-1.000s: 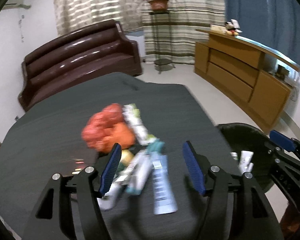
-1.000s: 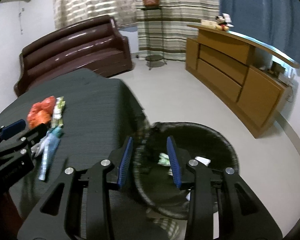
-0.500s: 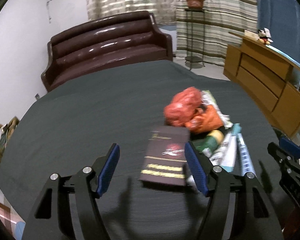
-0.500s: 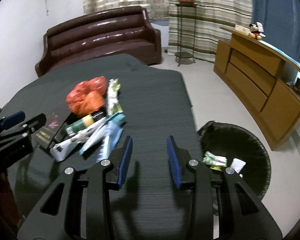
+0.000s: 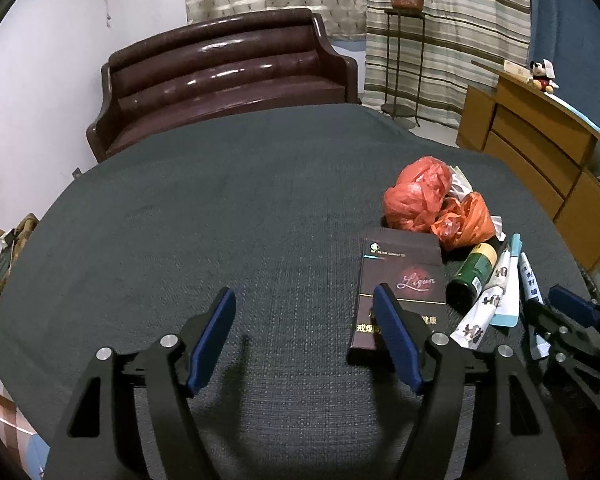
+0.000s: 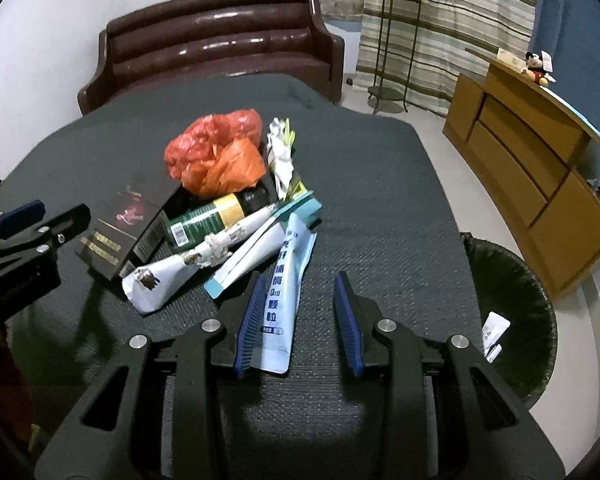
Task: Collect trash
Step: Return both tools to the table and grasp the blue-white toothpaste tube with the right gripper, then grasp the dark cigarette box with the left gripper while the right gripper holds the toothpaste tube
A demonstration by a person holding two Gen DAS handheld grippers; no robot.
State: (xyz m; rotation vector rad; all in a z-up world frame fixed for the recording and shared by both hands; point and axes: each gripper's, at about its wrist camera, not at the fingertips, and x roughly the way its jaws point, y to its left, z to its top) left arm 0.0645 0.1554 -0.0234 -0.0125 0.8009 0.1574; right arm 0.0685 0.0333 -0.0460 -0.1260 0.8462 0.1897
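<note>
Right claw (image 6: 296, 320): jaws apart, empty, nearer the pile.
Blue sachet (image 6: 286, 292): on tabletop (image 6: 380, 184), near end between the jaws, long axis along the fingers.
Left claw (image 5: 304, 336): opening, empty; dark box (image 5: 400, 280) just right.
Bin (image 6: 512, 280): right, on floor.

In the left wrist view, the near end of the dark flat cigarette carton (image 5: 400, 276) is hidden behind the blue pad of a gripper finger (image 5: 396, 338). In the right wrist view, the round black mesh waste bin (image 6: 512, 280) is partly covered by the dark table edge, its small white contents too small to identify. The black cap of the green bottle (image 6: 208, 218) lies partly under the crumpled orange plastic bag (image 6: 220, 160).
</note>
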